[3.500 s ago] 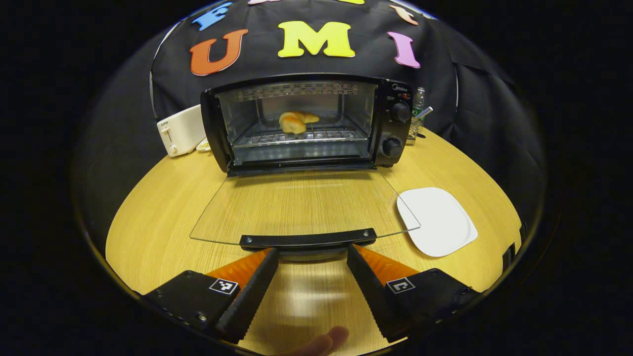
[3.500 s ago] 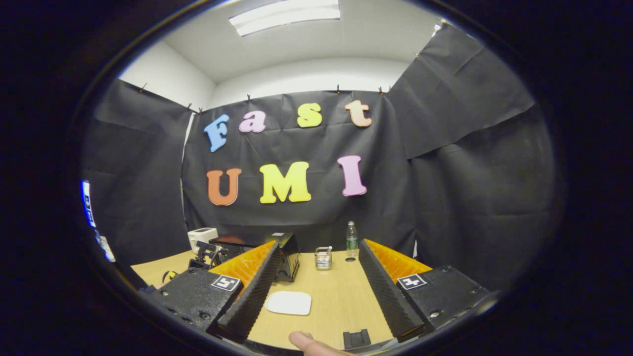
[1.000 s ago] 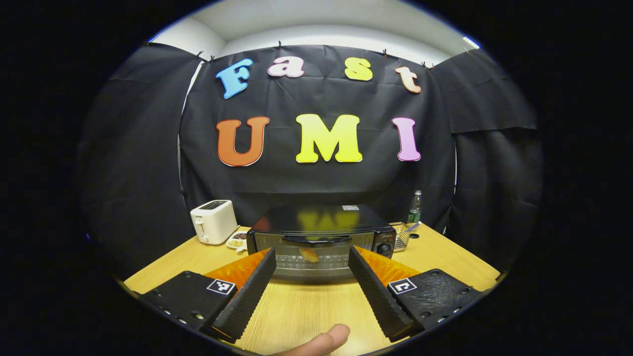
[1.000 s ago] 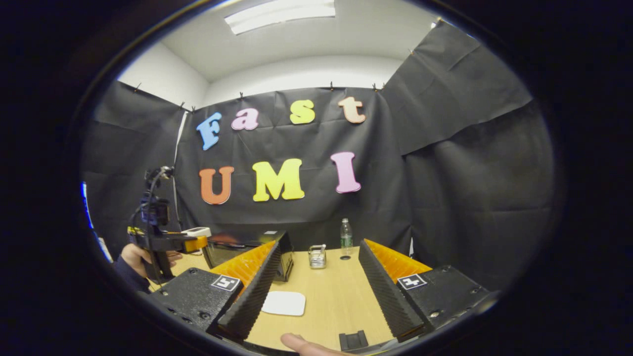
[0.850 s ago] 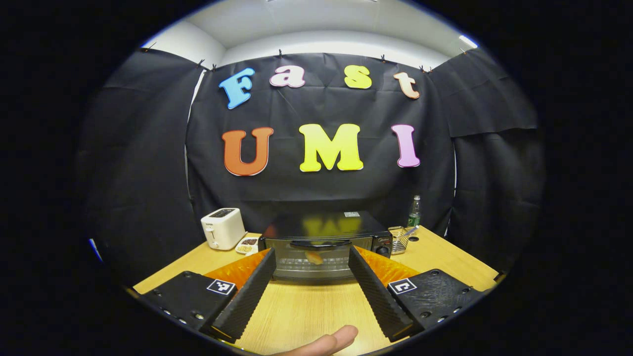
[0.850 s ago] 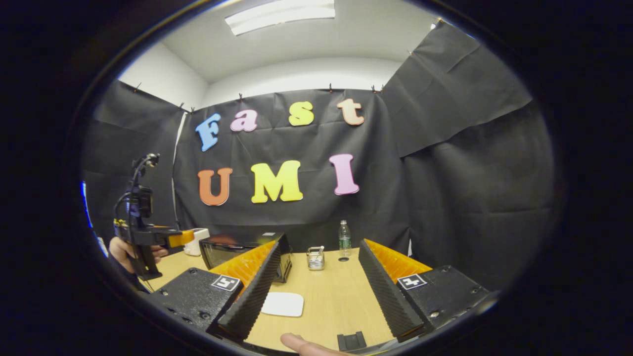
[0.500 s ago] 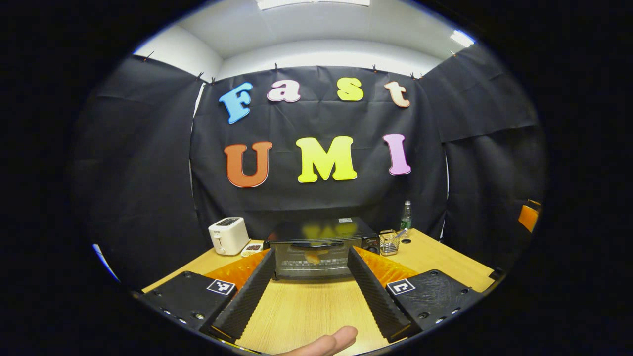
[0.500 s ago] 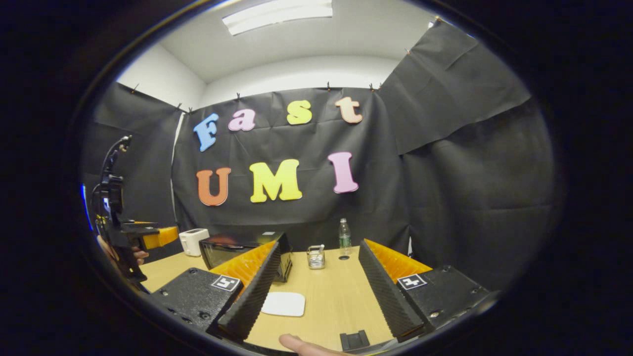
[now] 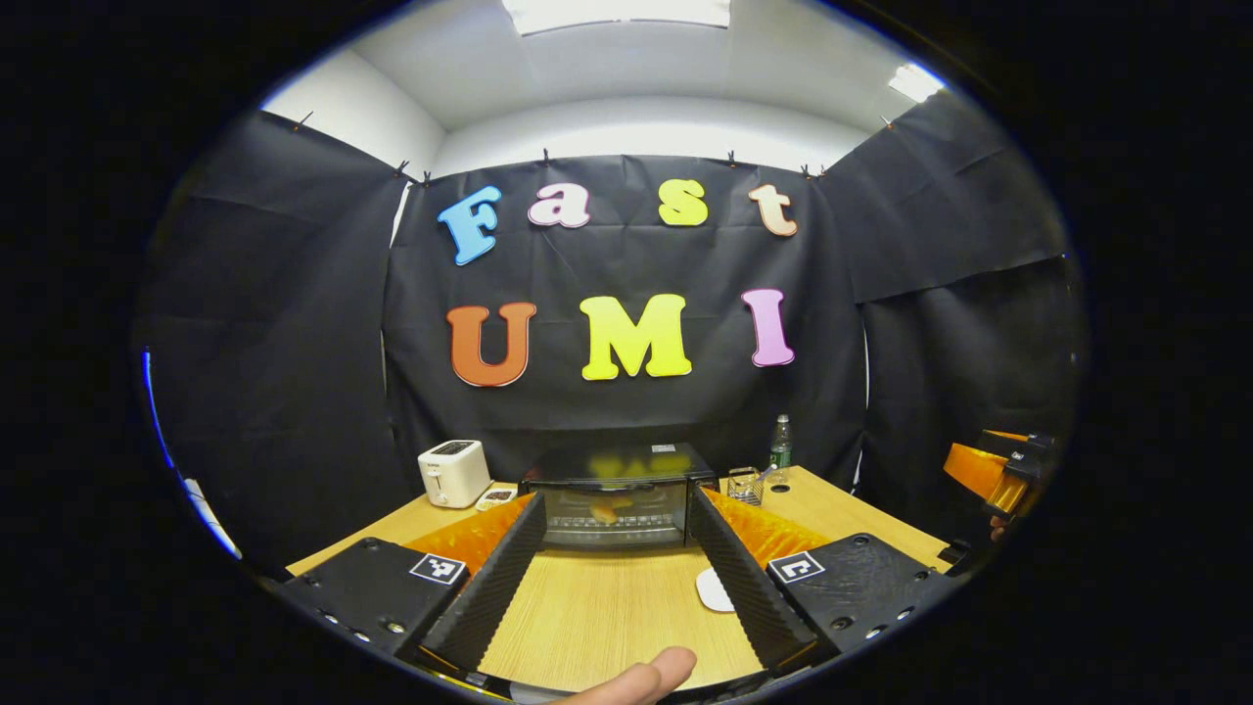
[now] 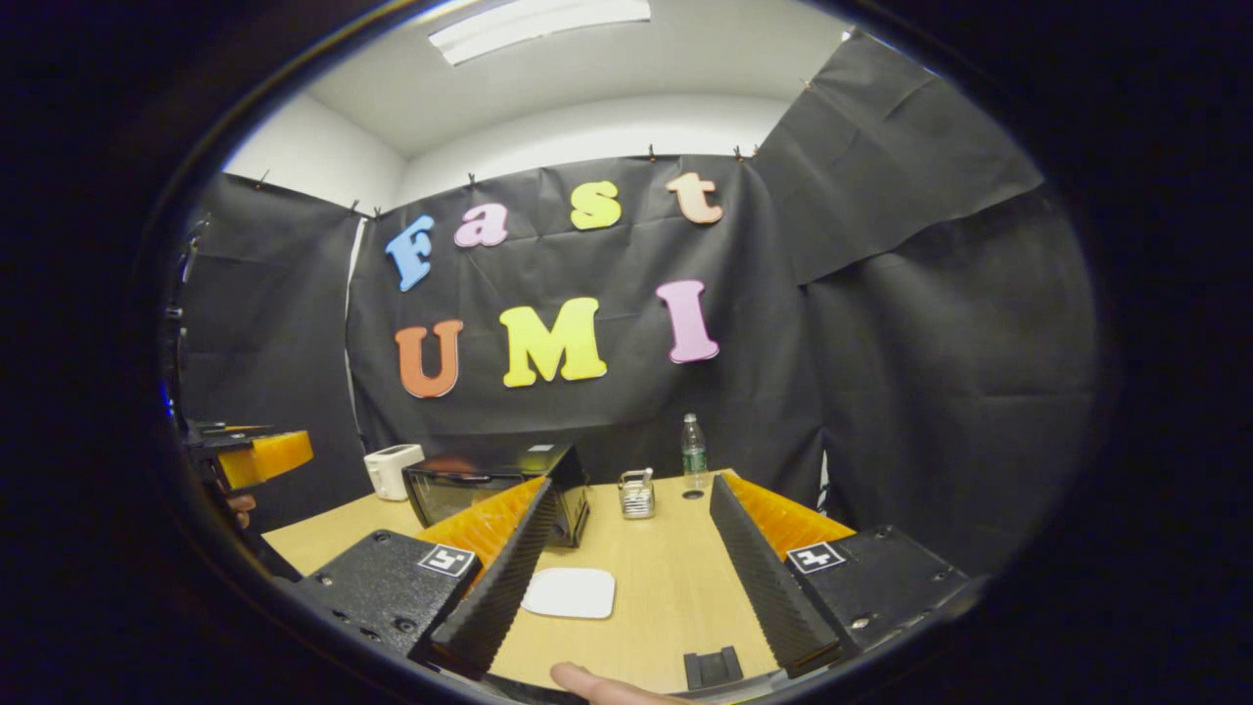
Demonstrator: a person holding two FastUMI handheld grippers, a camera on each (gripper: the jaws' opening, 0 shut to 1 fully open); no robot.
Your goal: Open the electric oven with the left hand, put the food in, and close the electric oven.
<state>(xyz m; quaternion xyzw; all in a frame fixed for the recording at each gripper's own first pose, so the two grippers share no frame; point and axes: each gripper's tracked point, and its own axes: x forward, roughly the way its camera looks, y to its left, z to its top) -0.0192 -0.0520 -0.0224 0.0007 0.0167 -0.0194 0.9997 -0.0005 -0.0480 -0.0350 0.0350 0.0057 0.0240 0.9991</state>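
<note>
Oven (image 9: 617,499): door shut, food (image 9: 604,510) inside on rack. Left gripper (image 9: 615,576), right gripper (image 10: 628,578): both spread wide, empty. Task looks done; you pull back level, w/o clipping plate (image 10: 569,593).

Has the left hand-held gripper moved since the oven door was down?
Yes. The left hand-held gripper has pulled back from the oven, which now looks smaller and farther off, door shut, food inside.

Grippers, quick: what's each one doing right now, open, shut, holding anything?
Left gripper: open, fingers apart, holding nothing.
Right gripper: open, fingers apart, holding nothing.
</note>
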